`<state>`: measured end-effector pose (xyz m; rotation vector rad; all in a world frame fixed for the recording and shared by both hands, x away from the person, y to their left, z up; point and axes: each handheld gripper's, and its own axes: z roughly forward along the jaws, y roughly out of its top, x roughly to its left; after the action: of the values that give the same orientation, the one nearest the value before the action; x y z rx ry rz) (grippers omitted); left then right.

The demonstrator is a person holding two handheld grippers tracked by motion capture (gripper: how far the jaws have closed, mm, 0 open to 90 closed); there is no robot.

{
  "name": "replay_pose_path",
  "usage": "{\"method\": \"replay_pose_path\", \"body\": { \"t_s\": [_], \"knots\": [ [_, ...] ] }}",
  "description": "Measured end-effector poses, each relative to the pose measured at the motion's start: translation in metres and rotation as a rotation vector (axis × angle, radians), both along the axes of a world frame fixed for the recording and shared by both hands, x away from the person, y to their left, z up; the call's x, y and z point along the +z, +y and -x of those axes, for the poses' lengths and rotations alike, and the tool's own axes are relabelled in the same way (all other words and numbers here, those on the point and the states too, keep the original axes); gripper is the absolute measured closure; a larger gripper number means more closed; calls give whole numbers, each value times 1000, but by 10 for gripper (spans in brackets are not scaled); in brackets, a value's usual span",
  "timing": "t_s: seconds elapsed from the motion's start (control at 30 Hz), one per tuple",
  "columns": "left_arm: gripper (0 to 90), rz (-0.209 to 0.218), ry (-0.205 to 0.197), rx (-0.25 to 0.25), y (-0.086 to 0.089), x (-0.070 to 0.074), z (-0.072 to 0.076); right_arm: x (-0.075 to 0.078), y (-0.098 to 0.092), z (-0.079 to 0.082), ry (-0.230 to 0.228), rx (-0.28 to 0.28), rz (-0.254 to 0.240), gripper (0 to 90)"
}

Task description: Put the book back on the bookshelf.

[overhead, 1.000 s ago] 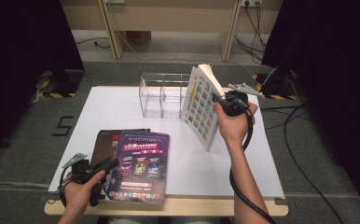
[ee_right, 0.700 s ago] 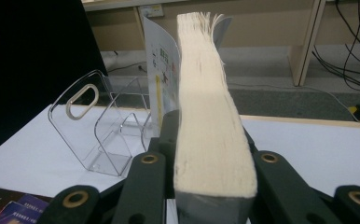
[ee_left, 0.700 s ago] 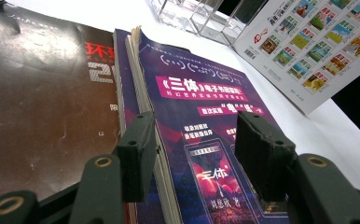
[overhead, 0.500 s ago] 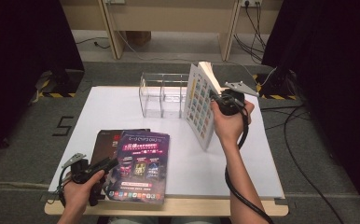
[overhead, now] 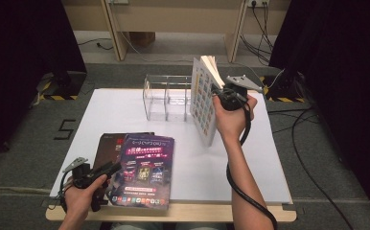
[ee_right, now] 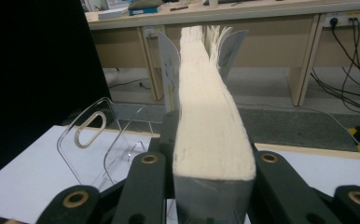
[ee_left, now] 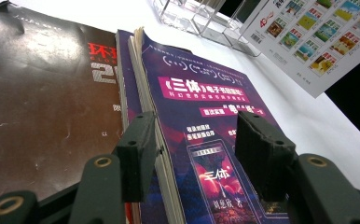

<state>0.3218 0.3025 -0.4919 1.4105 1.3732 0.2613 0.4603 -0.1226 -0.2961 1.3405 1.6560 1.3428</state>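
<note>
The white book point(overhead: 203, 103) stands upright in the air, clamped across its page block by the right gripper point(overhead: 227, 97), whose jaws press on both covers in the right gripper view point(ee_right: 211, 135). It hangs just in front of and beside the clear rack point(overhead: 167, 97), lower corner near the table point(overhead: 250, 163) but not inside any slot, so by my judgement this book is lifted and carried close, with the slotting in yet to come.

Nearer the person, the purple book point(overhead: 144, 171) lies flat on a dark magazine point(overhead: 107, 146). The left gripper point(overhead: 110, 168) sits at its near left edge; in the left gripper view the jaws stand wide, one on each side of the cover's edge point(ee_left: 201, 140), pads not pressing on it. That book and the magazine look untouched, so most of the shelving seems left to do.
</note>
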Motion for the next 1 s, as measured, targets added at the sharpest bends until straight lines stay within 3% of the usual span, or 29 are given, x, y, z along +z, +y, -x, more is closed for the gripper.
{"method": "replay_pose_path", "body": {
  "t_s": [1.0],
  "knots": [
    [478, 10, 4, 9, 2, -1, -1, 12, 13, -25, -29, -16, -5, 746]
  ]
}}
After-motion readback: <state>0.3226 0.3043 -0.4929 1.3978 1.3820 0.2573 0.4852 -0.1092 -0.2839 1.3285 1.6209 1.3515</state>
